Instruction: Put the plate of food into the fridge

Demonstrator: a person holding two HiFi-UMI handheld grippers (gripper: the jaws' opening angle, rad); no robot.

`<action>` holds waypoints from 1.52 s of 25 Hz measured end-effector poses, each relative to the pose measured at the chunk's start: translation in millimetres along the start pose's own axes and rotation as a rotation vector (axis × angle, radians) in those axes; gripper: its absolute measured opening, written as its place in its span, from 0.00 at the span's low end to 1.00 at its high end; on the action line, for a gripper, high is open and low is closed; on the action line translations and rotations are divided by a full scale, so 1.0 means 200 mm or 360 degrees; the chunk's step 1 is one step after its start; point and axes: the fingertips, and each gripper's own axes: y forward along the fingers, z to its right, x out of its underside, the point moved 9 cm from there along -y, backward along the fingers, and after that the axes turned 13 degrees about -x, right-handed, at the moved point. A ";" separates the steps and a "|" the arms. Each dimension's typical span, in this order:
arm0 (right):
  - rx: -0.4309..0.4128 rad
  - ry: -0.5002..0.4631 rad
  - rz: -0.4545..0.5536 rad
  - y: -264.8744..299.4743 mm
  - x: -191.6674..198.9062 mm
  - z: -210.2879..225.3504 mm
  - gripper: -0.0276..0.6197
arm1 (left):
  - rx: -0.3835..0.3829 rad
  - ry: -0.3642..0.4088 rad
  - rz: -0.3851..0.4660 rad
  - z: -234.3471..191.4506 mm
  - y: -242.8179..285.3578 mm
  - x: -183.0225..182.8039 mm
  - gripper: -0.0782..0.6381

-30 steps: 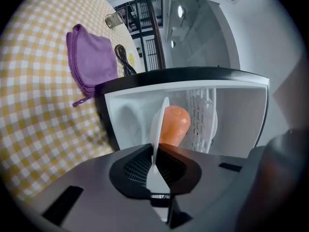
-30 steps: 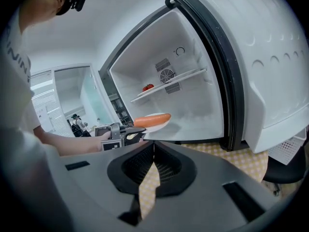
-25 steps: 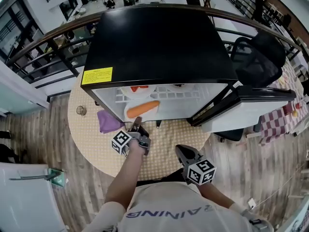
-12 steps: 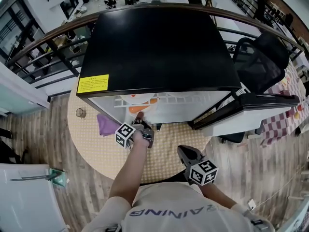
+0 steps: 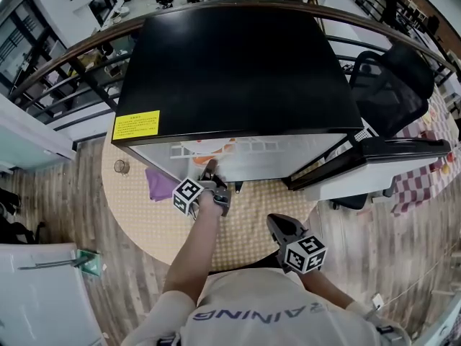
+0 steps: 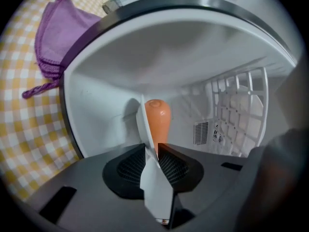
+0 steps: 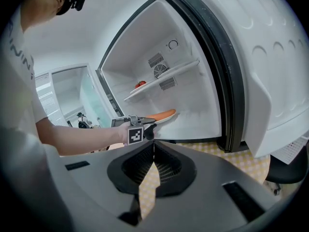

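Seen from the head, the left gripper [image 5: 209, 170] reaches into the fridge [image 5: 238, 71]; it is the nearer. Left gripper view: jaws opening, the plate [image 6: 143, 129] rim between them, plate low in the fridge, carrot [image 6: 158, 120] lengthwise straight ahead. Right gripper view: the right gripper [image 7: 153, 149] hangs back, jaws closed, empty.

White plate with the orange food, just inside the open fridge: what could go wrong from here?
1. The left gripper is opening its jaws with the rim of the white plate between them. Pulling back crooked could drag or tip the plate.
2. The long orange food lies loose on the plate and might roll off.
3. The plate seems to be near the front of the black fridge, so the open fridge door might knock it when shut.
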 end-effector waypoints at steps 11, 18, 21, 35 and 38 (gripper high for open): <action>-0.0013 0.0000 0.0000 0.03 0.02 -0.03 0.08 | -0.0117 0.0794 -0.0226 0.07 -0.01 0.07 0.35; 0.0001 -0.0005 0.0006 0.03 0.03 -0.06 0.08 | -0.0274 0.1107 -0.0309 0.11 -0.05 0.08 0.34; -0.0003 -0.0006 0.0011 0.03 0.04 -0.08 0.08 | -0.0336 0.1289 -0.0370 0.09 -0.06 0.10 0.34; 0.0018 0.0003 0.0058 0.06 0.09 -0.22 0.08 | -0.0169 0.1556 -0.0293 0.09 -0.43 0.07 0.14; 0.0034 -0.0004 0.0082 0.08 0.09 -0.26 0.08 | -0.0092 0.1583 -0.0255 0.12 -0.57 0.04 0.14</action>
